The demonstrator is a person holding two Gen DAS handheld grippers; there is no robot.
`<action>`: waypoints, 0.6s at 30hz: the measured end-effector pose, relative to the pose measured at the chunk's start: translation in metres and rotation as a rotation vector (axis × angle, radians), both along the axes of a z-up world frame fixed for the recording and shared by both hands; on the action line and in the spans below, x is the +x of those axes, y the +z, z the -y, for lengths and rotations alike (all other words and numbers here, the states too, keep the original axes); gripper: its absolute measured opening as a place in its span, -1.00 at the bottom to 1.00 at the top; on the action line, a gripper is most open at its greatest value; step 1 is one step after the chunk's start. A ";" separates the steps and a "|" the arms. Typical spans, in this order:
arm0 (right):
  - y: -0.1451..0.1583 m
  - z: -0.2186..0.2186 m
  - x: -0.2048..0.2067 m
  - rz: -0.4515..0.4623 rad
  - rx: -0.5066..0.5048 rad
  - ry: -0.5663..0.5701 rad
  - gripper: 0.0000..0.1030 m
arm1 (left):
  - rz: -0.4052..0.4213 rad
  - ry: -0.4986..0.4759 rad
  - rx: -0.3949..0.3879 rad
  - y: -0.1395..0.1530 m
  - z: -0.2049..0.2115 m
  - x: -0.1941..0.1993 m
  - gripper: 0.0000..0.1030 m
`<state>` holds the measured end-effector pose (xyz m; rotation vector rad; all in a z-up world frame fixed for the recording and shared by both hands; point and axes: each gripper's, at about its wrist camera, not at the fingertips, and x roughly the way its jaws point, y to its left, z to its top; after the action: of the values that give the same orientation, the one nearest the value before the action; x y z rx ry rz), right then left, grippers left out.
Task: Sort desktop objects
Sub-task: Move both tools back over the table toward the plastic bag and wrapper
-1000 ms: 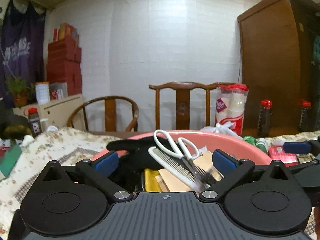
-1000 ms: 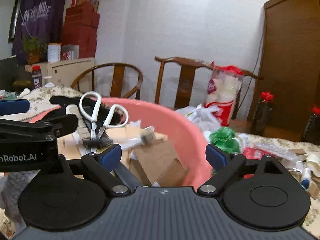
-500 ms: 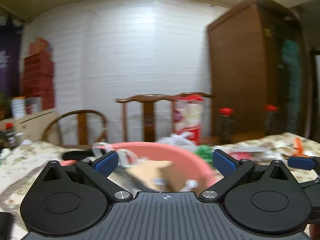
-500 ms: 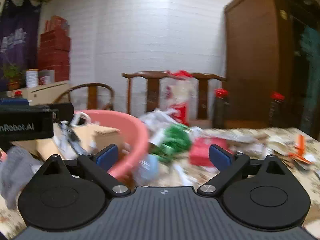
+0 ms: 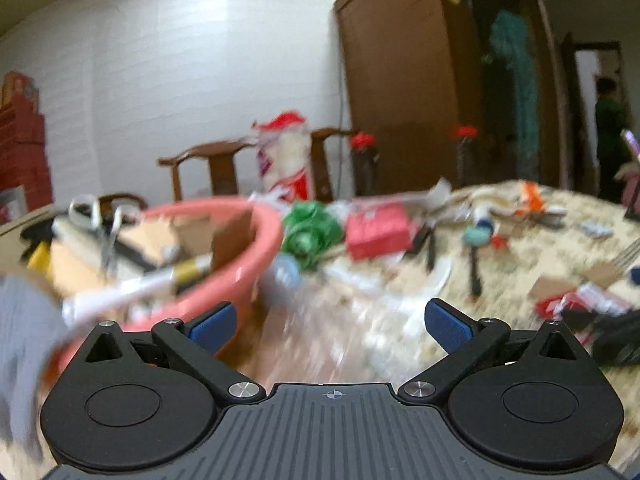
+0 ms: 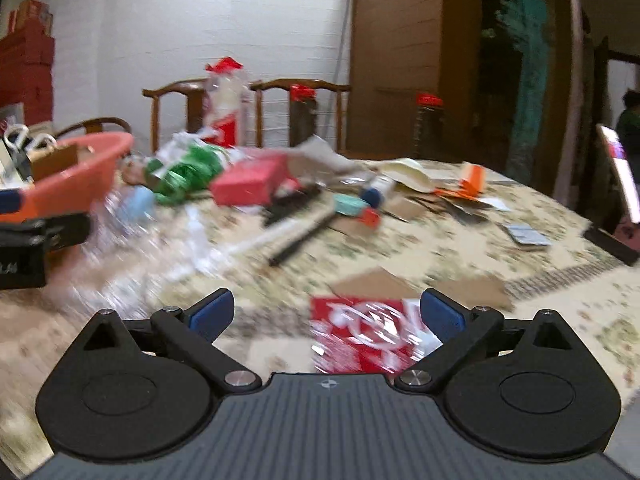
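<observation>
A pink basin [image 5: 256, 264] holds scissors [image 5: 106, 236], cardboard and other items at the left; it also shows in the right wrist view [image 6: 80, 176]. My left gripper [image 5: 330, 322] is open and empty beside the basin, over clear plastic wrap [image 5: 360, 320]. My right gripper [image 6: 326, 314] is open and empty, just above a red and white packet [image 6: 360, 332] on the patterned tablecloth. A red box [image 6: 248, 182], a green bundle [image 6: 188, 172], a black pen [image 6: 300, 240] and cardboard scraps [image 6: 376, 280] lie scattered on the table.
Wooden chairs [image 6: 304, 116], a bag of cups [image 6: 224, 108] and red-capped bottles [image 6: 428, 124] stand behind the table. A brown wardrobe [image 6: 420, 60] is at the back right. A dark device [image 6: 608, 240] lies at the table's right edge. Both views are motion-blurred.
Both grippers have swung right, away from the basin toward the cluttered tabletop. The right gripper now hangs over the red and white packet. Both stay open.
</observation>
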<state>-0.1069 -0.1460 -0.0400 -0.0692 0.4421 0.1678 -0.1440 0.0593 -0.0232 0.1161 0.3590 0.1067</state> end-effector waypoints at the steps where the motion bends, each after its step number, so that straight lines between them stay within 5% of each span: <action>1: -0.004 0.006 -0.002 -0.001 -0.005 -0.016 0.98 | -0.018 0.022 -0.012 -0.007 -0.003 0.000 1.00; 8: -0.017 0.020 0.004 -0.035 0.012 -0.053 0.98 | -0.113 0.068 -0.053 -0.023 -0.017 0.024 1.00; 11: -0.022 0.019 0.010 -0.051 -0.003 -0.058 0.98 | -0.201 0.029 -0.133 -0.026 -0.022 0.043 1.00; 18: -0.031 0.023 0.032 -0.138 0.013 -0.072 1.00 | -0.298 0.038 -0.133 -0.033 -0.022 0.075 1.00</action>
<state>-0.0748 -0.1688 -0.0706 -0.0290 0.5802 0.1051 -0.0689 0.0817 -0.0559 -0.0074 0.6647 0.1031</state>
